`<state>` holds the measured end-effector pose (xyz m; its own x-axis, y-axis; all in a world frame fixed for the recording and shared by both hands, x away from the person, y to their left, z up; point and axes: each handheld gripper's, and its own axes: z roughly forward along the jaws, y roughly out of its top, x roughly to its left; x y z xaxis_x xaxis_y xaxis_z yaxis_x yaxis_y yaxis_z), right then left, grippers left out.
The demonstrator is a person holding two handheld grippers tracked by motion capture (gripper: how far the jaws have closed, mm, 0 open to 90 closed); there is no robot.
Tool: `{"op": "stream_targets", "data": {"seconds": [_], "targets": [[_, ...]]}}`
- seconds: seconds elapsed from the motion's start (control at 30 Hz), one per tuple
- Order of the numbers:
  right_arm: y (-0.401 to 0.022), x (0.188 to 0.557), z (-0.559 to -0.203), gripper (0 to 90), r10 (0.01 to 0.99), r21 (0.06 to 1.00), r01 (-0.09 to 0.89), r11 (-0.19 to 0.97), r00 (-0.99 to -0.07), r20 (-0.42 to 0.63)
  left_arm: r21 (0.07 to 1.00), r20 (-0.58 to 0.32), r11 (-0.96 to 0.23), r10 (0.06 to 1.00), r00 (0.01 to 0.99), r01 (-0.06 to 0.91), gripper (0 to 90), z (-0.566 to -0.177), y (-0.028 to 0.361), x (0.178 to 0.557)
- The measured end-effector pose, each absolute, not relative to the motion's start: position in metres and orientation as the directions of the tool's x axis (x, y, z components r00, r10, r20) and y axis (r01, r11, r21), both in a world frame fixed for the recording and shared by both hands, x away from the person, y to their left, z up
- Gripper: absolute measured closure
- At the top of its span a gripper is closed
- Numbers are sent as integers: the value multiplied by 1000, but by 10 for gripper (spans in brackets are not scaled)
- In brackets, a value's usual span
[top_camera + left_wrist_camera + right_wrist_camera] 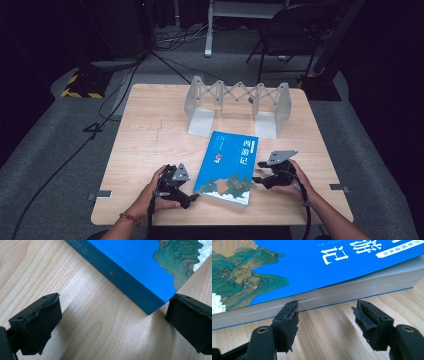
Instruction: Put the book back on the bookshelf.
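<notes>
On the bench, a blue book titled 西游记 lies between left hand-held gripper and right hand-held gripper, both with jaws apart.

- A blue book lies flat on the bench.
- Left hand-held gripper at its near-left corner; right hand-held gripper beside its right edge.
- An accordion rack stands far.

I see high view: above my side, facing forward and down, far | left gripper view: low, close at the book's spine | right gripper view: close at its page edge | shared: book, table.
</notes>
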<state>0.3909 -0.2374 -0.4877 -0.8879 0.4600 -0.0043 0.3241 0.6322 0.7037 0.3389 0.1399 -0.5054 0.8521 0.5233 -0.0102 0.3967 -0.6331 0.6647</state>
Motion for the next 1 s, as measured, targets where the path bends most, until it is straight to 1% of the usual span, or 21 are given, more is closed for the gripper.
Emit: {"op": "stream_targets", "data": {"seconds": [0.07,0.23,0.33,0.47,0.5,0.57,0.67,0.7,0.83,1.0], "targets": [[-238,390,-484,363,462,720,317,618,-887,-5,662,-9,-635,524,851,398,7,-505,140,339],[-237,389,-478,363,458,722,306,621,-889,-17,648,-7,-641,535,845,411,8,-504,140,338],[-237,390,-476,363,458,726,314,612,-889,-2,642,-7,-645,535,845,414,16,-502,141,337],[-237,389,-474,416,449,743,310,593,-894,16,647,-8,-653,510,860,394,146,-498,143,333],[-237,389,-474,417,446,741,306,597,-895,10,645,9,-660,510,860,385,160,-497,143,332],[-236,389,-476,422,423,729,298,616,-906,13,662,3,-646,508,861,379,160,-494,141,330],[-226,384,-482,415,380,687,253,681,-924,-36,684,5,-631,505,863,365,160,-488,139,327],[-224,383,-482,413,378,690,240,683,-924,-52,688,5,-630,500,866,360,160,-486,138,326],[-226,381,-477,412,387,728,250,638,-922,-23,701,15,-627,491,871,341,160,-482,131,321],[-224,378,-475,410,388,741,253,622,-922,-11,716,23,-623,472,881,315,160,-478,124,317]]}}
